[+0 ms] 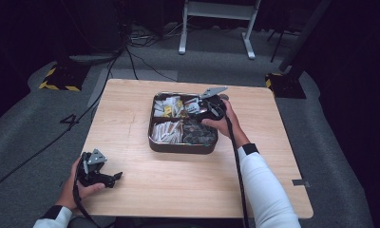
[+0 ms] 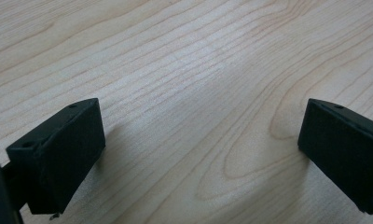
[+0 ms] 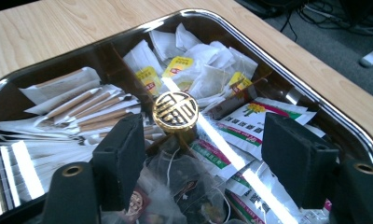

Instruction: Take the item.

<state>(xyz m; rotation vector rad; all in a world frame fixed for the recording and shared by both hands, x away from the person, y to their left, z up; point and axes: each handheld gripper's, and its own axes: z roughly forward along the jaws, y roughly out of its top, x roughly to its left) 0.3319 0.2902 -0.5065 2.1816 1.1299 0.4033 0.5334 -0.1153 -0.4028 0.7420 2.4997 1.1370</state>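
wooden table [image 1: 188, 180], pale grain, set on grey carpet; the grain is seen close up in the left gripper view, where bare board lies between the jaws.

compartment tray [image 1: 178, 146], dark with a bright metal rim, sits at the table's middle toward the far side. four sections are made out from the high view; a clear lid with a round gold knob [image 3: 175, 111] at its centre is seen through the right gripper view, glare streaks crossing it. the knob carries a raised ornamental character; it cannot be read.

right gripper [image 1: 203, 110] is held over the tray's far right section, jaws apart, nothing clamped. in its own view the knob lies just ahead of the jaws and between their lines, not touched.

left gripper [image 1: 113, 178] is rested at the near left corner of the table, well apart from the tray, jaws standing wide with nothing between them.

contents, noted from the right gripper view: white sachets [image 3: 250, 122] with green and red bands and a yellow flower print, lettering too small to read; tea bags [image 3: 194, 70] with yellow tags, tag print not legible; brown-and-white stick packets [image 3: 89, 109] in the left section; dark pouches under the jaws. from the high view these are reduced to pale and dark patches, and no print is made out.
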